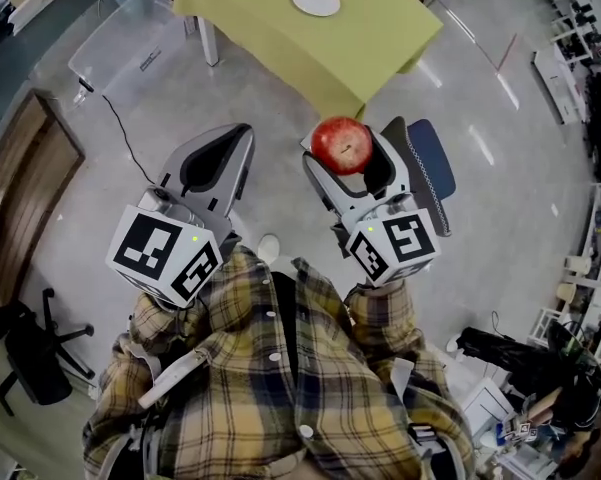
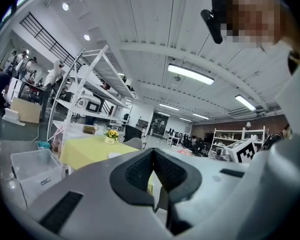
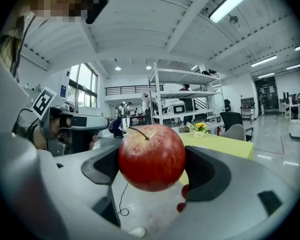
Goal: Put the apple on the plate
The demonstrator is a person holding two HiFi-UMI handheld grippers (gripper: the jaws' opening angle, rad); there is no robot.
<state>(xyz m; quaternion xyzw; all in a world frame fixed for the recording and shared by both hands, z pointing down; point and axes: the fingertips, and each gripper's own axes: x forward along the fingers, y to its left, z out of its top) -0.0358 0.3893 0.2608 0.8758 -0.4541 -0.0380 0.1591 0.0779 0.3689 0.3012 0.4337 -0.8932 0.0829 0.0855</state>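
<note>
A red apple (image 1: 342,145) with its stem up is clamped between the jaws of my right gripper (image 1: 345,153), held in the air above the floor; the right gripper view shows the apple (image 3: 151,157) filling the gap between the dark pads. My left gripper (image 1: 215,160) hangs beside it at the left, shut with nothing in it, its pads meeting in the left gripper view (image 2: 153,170). A white plate (image 1: 316,0) lies on the yellow-green table (image 1: 280,18) ahead, well beyond both grippers.
A clear plastic bin (image 1: 130,43) stands on the floor left of the table. A wooden door panel (image 1: 15,188) and a black office chair (image 1: 30,353) are at the far left. Shelving (image 1: 585,58) and clutter (image 1: 530,388) line the right side.
</note>
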